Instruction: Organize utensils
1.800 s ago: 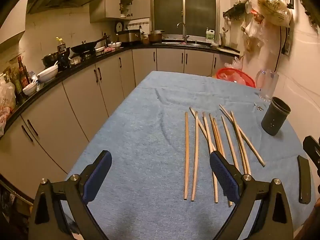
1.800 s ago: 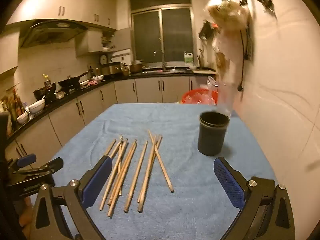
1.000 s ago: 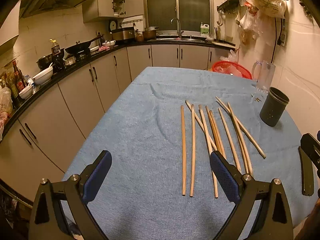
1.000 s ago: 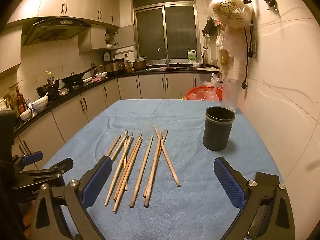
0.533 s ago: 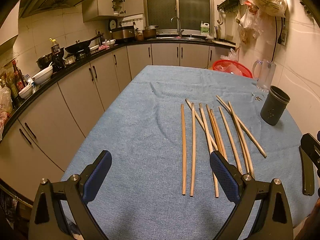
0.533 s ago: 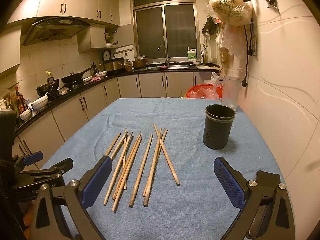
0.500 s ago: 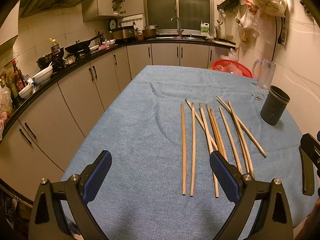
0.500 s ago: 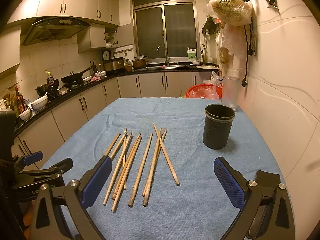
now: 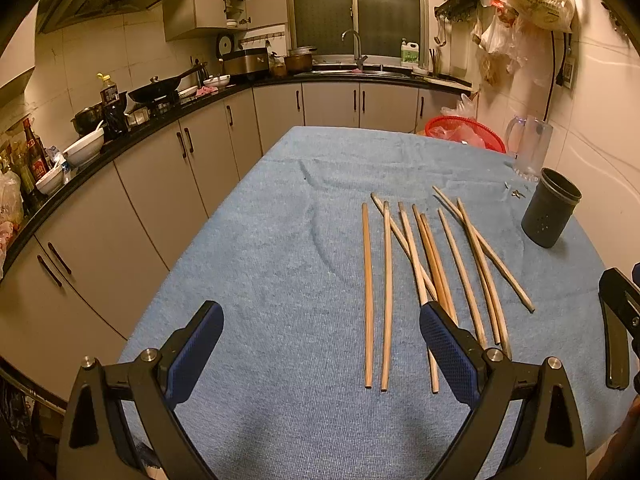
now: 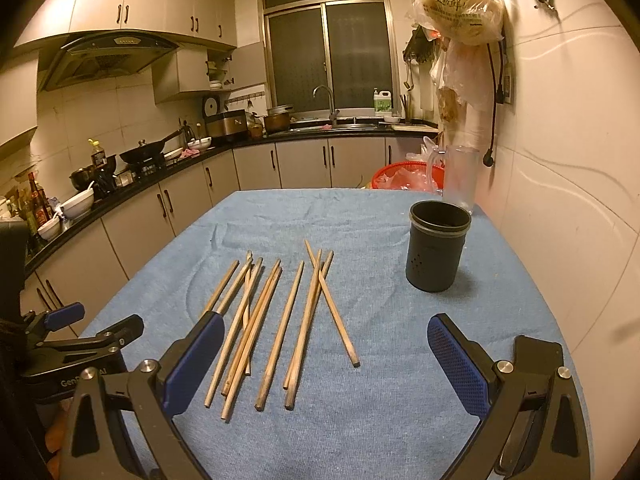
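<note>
Black holder (image 10: 436, 254) upright, interior unseen, wooden chopsticks (image 10: 276, 320) loose beside it

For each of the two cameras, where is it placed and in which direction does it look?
Left wrist: sits on the left claw, above the table's near left, facing chopsticks and holder; own open fingers show, right claw at the edge.
Right wrist: sits on the right claw, nearer the wall, facing the same way; own open fingers show, left claw at lower left.
Shared: chopsticks, holder, blue cloth, red basket, sink window.
</note>
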Tool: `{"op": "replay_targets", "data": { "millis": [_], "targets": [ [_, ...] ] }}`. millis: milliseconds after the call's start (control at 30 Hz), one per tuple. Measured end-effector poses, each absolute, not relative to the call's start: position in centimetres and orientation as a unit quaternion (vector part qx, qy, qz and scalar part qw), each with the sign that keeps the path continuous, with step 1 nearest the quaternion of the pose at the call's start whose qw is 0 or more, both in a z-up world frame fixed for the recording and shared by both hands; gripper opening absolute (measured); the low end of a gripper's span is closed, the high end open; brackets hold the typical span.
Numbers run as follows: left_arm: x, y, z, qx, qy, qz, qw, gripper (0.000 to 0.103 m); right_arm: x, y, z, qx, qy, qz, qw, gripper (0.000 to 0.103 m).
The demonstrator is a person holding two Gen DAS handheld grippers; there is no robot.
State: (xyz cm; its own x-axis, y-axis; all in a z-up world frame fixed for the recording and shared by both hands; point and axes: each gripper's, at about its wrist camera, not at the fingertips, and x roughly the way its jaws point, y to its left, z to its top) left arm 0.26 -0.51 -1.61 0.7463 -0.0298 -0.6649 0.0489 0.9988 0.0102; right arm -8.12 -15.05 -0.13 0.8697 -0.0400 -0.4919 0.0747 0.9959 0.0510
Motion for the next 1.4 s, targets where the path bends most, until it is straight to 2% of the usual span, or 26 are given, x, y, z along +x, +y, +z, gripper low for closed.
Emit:
{"op": "replay_targets", "data": {
  "millis": [200, 467, 567, 633, 700, 733, 833, 900, 933, 967, 1167, 1400],
  "targets": [
    [0.5, -0.4, -1.6, -0.019, 0.379, -0.032, 0.924, 0.098, -7.9, -15.0, -0.4, 0.036, 0.257, -0.031, 0.965, 0.102],
    [1.3, -0.3, -2.1, -0.013, 0.389, -0.045, 0.920, 0.098, -7.5, -15.2, -0.7, 0.040, 0.265, -0.023, 0.963, 0.102],
    [2.9, 0.2, -2.6, -0.006, 0.413, -0.049, 0.910, 0.098, -7.3, -15.4, -0.6, 0.037, 0.267, -0.018, 0.963, 0.101],
    [4.5, 0.4, -2.9, -0.014, 0.445, -0.080, 0.892, 0.097, -6.8, -15.7, -0.5, 0.044, 0.276, -0.001, 0.960, 0.097],
    [5.9, 0.6, -3.1, -0.024, 0.464, -0.096, 0.881, 0.087, -6.1, -16.2, -0.4, 0.054, 0.288, 0.009, 0.956, 0.086],
    [6.7, 0.6, -3.1, -0.024, 0.473, -0.100, 0.875, 0.081, -5.7, -16.5, -0.2, 0.062, 0.294, 0.014, 0.954, 0.084],
    [9.0, 0.7, -3.1, -0.039, 0.496, -0.114, 0.860, 0.073, -4.6, -16.9, 0.1, 0.074, 0.309, 0.030, 0.948, 0.073],
    [10.3, 0.6, -3.1, -0.057, 0.502, -0.136, 0.852, 0.058, -3.9, -16.9, 0.3, 0.074, 0.319, 0.047, 0.944, 0.056],
    [11.3, 0.7, -3.0, -0.065, 0.513, -0.137, 0.845, 0.041, -3.4, -17.0, 0.4, 0.079, 0.326, 0.057, 0.940, 0.052],
    [12.0, 0.8, -2.9, -0.065, 0.523, -0.136, 0.839, 0.034, -3.1, -17.1, 0.4, 0.083, 0.329, 0.062, 0.939, 0.045],
    [16.5, -1.5, -1.8, -0.053, 0.541, -0.182, 0.820, 0.035, -2.1, -18.3, 0.7, 0.110, 0.333, 0.055, 0.935, 0.044],
    [20.5, -4.5, -3.1, -0.022, 0.567, -0.179, 0.803, 0.035, -1.2, -19.1, 0.8, 0.119, 0.347, 0.057, 0.929, 0.044]
  ]
}}
